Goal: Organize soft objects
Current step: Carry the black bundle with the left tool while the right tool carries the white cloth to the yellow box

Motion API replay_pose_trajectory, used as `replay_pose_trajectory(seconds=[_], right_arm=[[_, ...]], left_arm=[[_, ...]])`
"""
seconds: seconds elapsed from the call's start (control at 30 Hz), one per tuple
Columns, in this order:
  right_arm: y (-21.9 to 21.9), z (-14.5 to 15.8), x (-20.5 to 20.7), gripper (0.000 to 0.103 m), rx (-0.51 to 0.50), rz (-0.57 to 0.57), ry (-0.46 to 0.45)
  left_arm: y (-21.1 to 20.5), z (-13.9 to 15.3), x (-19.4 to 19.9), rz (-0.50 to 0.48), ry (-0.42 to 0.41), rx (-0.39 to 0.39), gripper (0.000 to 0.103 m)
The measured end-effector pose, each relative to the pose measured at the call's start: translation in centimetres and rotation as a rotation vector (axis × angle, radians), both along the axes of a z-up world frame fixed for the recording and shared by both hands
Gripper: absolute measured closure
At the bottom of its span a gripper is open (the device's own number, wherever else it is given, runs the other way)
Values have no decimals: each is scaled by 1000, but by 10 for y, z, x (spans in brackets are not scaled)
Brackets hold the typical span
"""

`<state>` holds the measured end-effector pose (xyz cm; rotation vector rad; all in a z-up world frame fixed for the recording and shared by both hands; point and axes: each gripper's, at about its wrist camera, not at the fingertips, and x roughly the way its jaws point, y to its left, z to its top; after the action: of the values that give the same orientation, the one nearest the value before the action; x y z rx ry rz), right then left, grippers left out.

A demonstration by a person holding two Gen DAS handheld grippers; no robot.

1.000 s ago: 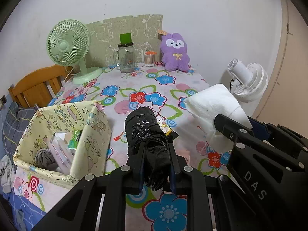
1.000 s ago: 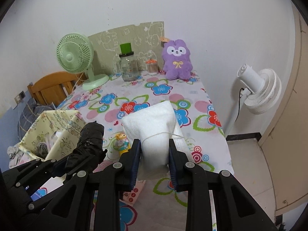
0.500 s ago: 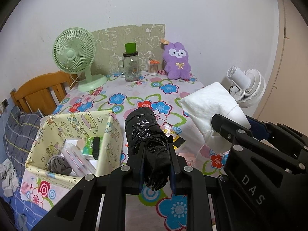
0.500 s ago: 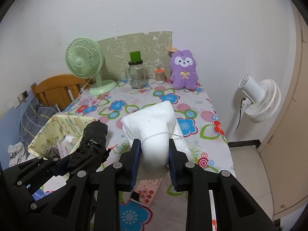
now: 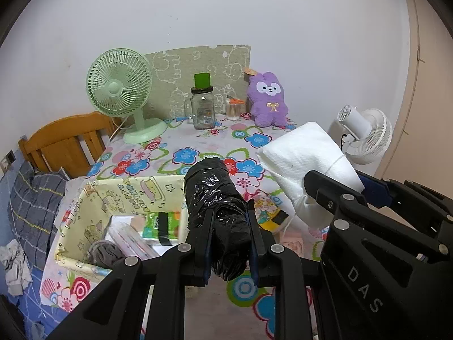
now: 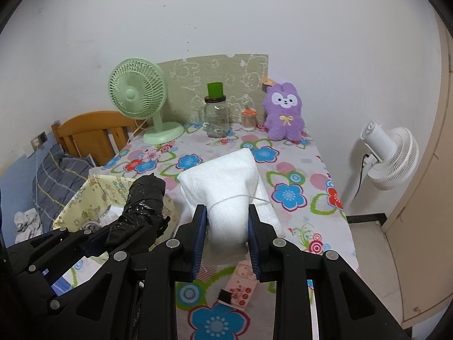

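The black plastic-wrapped bundle (image 5: 218,212) sits clamped between the left gripper (image 5: 230,233)'s jaws, its free end jutting forward above the near-right corner of the yellow fabric storage box (image 5: 93,198). The white folded cloth (image 6: 226,195), tied with thread, is pinched the same way in the right gripper (image 6: 226,233), held above the floral worktop (image 6: 297,175) just right of the box. To drop each cleanly, I would carry it fully over the box opening, lower it past the rim, then part the jaws; the limp box wall could fold inward if nudged.
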<state>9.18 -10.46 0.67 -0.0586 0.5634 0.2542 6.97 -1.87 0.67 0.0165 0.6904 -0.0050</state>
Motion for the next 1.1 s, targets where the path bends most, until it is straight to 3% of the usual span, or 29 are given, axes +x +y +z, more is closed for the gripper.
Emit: replay_pose_trajectory(seconds=[1.1], right_arm=[[97, -9, 25, 72, -15, 128, 13]], left_arm=[[87, -9, 12, 102, -11, -2, 83]])
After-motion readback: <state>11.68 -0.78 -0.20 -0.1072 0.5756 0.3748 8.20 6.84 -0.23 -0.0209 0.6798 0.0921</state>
